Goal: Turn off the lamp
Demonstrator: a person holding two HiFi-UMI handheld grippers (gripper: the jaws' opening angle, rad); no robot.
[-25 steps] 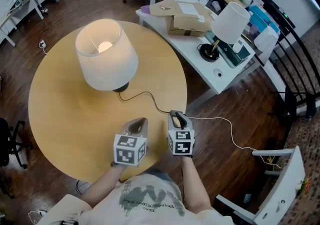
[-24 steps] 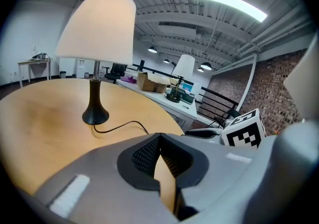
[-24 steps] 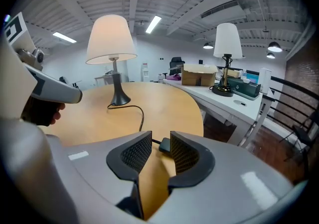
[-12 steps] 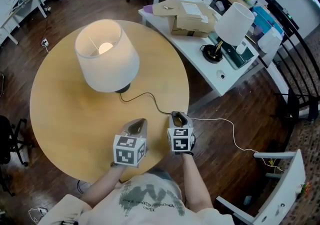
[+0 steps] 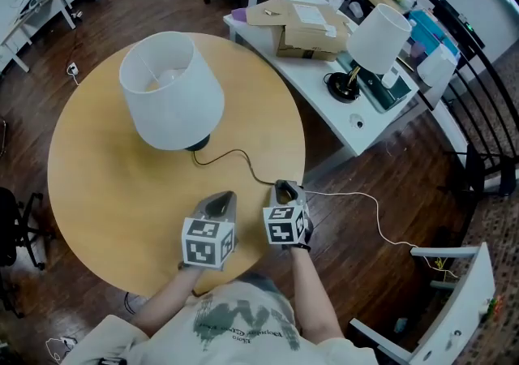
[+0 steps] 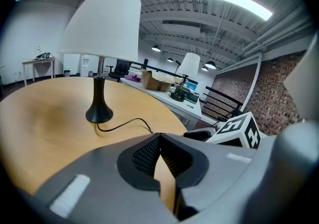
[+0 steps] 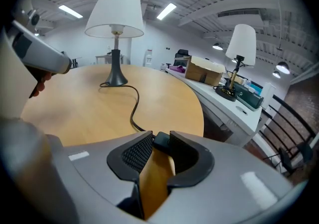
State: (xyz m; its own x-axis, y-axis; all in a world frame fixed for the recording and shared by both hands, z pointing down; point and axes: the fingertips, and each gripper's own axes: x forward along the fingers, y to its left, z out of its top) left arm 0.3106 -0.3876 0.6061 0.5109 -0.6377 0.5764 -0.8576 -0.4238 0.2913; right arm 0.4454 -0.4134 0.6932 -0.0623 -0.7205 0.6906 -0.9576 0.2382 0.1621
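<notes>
The table lamp with a white shade stands unlit on the round wooden table. Its black cord runs from the base to the table's near right edge. There my right gripper is shut on the black cord switch, which sits wedged between the pads; the jaws have just been closing on it. My left gripper hovers beside it over the table, shut with nothing in it. The lamp fills the upper left of the left gripper view.
A white desk behind the table carries a second white lamp and cardboard boxes. A thin white cable trails over the wooden floor at right. A white chair stands at the lower right.
The lamp's bulb glowed in both earlier frames and is dark now. My right gripper has rolled a little, its marker cube tipping left. The left gripper has stayed put.
</notes>
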